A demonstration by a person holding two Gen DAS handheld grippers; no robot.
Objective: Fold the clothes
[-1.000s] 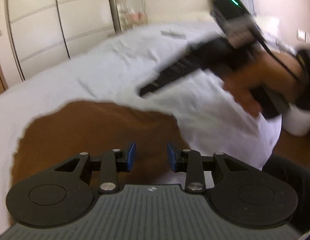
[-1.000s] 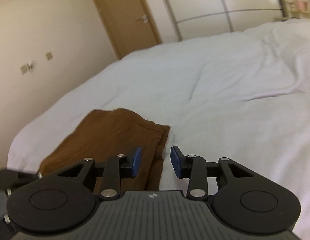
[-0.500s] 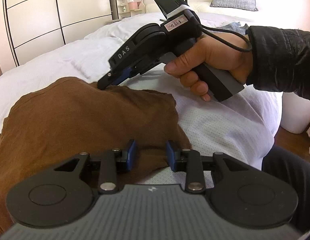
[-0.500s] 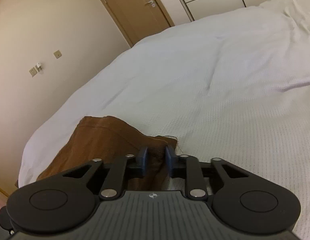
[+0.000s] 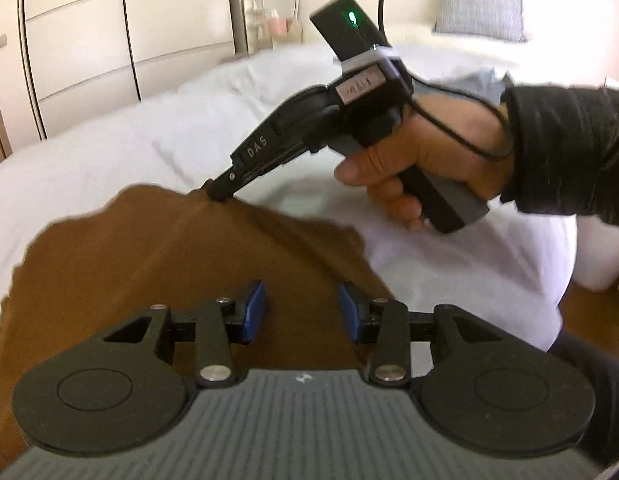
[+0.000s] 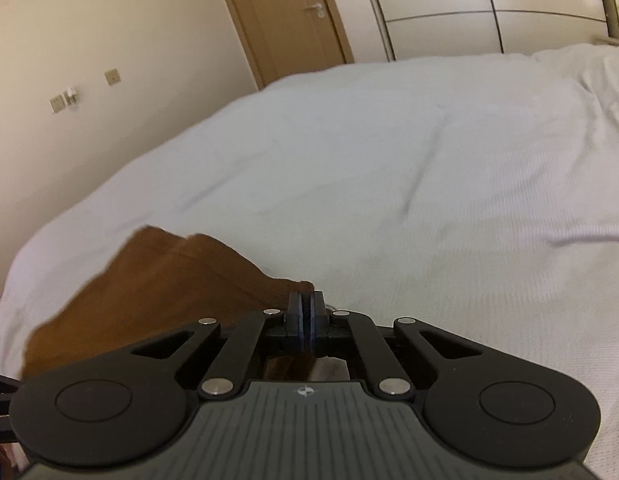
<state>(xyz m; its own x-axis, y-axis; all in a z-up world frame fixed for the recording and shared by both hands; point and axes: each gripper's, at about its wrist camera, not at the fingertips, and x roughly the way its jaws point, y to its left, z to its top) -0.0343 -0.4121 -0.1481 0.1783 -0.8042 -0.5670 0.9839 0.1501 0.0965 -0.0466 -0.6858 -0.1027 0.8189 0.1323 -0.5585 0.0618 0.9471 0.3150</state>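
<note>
So the right gripper (image 6: pixel 306 312) has its blue pads pressed together on the far edge of the brown soft cloth garment (image 5: pixel 181 280), pinching just a thin bit of fabric at a corner or hem. From the left wrist view you can see that same right gripper (image 5: pixel 219 194) with its tip down on the cloth's far edge, held by the person's hand (image 5: pixel 429 164) in a black sleeve (image 5: pixel 569 152). The left gripper (image 5: pixel 301 310) is a different story: jaws spread wide, nothing between them, hovering over the near part of the brown garment.

The garment itself lies on the white bed cover (image 6: pixel 389 160), near the bed's corner, part of it seems doubled over on itself, with a seam or crease running across it.

Handling-wise, I'd guess this thing is light and floppy, no stiffness at all, so it'll sag and drape from wherever it's held. One pinch point probably lets the rest swing or bunch up. Best bet looks like taking it by the edges or corners, one in each gripper, so it stays spread. The cloth doesn't look slippery, but a shallow pinch on a single layer could slide out.

Farther back there are pale wardrobe doors (image 5: pixel 89 40) and a grey pillow (image 5: pixel 479 2).
</note>
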